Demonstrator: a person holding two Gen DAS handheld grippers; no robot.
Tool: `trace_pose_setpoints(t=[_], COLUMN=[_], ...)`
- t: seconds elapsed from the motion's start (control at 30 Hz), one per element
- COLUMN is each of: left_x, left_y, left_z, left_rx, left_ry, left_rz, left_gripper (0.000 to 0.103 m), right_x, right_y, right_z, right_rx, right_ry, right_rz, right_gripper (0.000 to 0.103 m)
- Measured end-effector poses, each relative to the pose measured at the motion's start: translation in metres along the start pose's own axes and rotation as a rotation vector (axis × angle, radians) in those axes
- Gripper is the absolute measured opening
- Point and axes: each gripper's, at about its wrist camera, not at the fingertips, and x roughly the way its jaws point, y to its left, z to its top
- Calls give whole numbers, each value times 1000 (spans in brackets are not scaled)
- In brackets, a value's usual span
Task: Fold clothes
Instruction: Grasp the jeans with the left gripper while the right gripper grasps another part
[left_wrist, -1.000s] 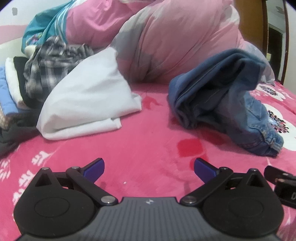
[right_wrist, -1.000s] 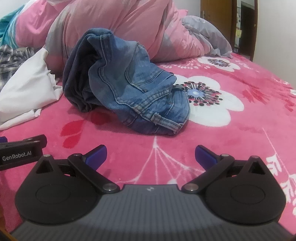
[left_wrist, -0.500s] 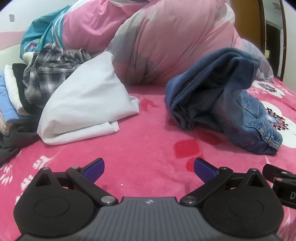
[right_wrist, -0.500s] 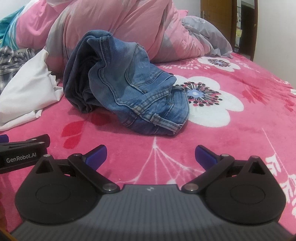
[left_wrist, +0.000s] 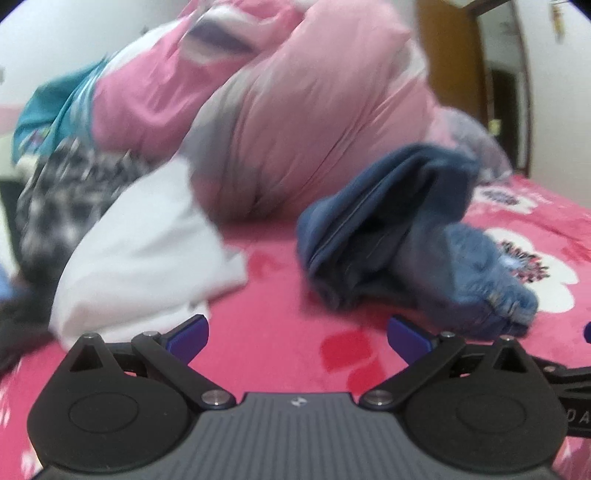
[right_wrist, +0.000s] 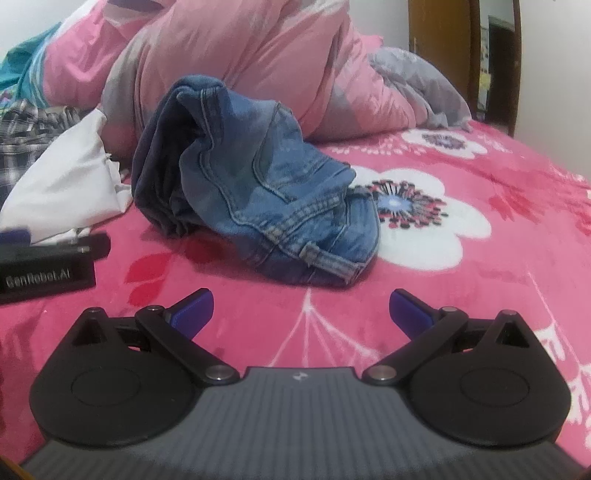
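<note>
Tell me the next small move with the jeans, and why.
Probably advance the right hand-held gripper to the jeans and take the waistband edge nearest it. Both grippers are open and empty, short of the crumpled heap on the blanket, so nothing can be spread or folded yet. The left hand-held gripper sits closer to the white cloth.

Jeans (right_wrist: 266, 192) are showing faded blue denim. Blanket (right_wrist: 498, 236) is showing pink with white flowers. Duvet (right_wrist: 229, 55) is showing pink and grey. Shirt (right_wrist: 26, 129) is showing black-and-white plaid. Cloth (left_wrist: 147, 258) is showing white.
</note>
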Motion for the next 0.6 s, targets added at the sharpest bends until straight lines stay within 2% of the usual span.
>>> trace_pose_setpoints(t=[0.17,0.33,0.47,0.53,0.6], left_x=[14,43,67,78,88], left_y=[-10,-17,-21,-27,-34], left_z=[7,13,17,20,23], left_rx=[132,195,264,305,331], left_ry=[-92,-118,-118,-121,-122], left_rz=[-85,-164,-209,-230,-232], left_gripper=[103,102,90,85,76], right_x=[5,18,41,62,84], right_y=[-19,-54,-88,-98,-103], right_z=[10,40,70,83,87], right_rx=[-46,-40,37,43,50], right_ry=[-57,-78,-64,-35,3], right_rz=[12,32,85,95,114], right_gripper=[102,102,102,102,101])
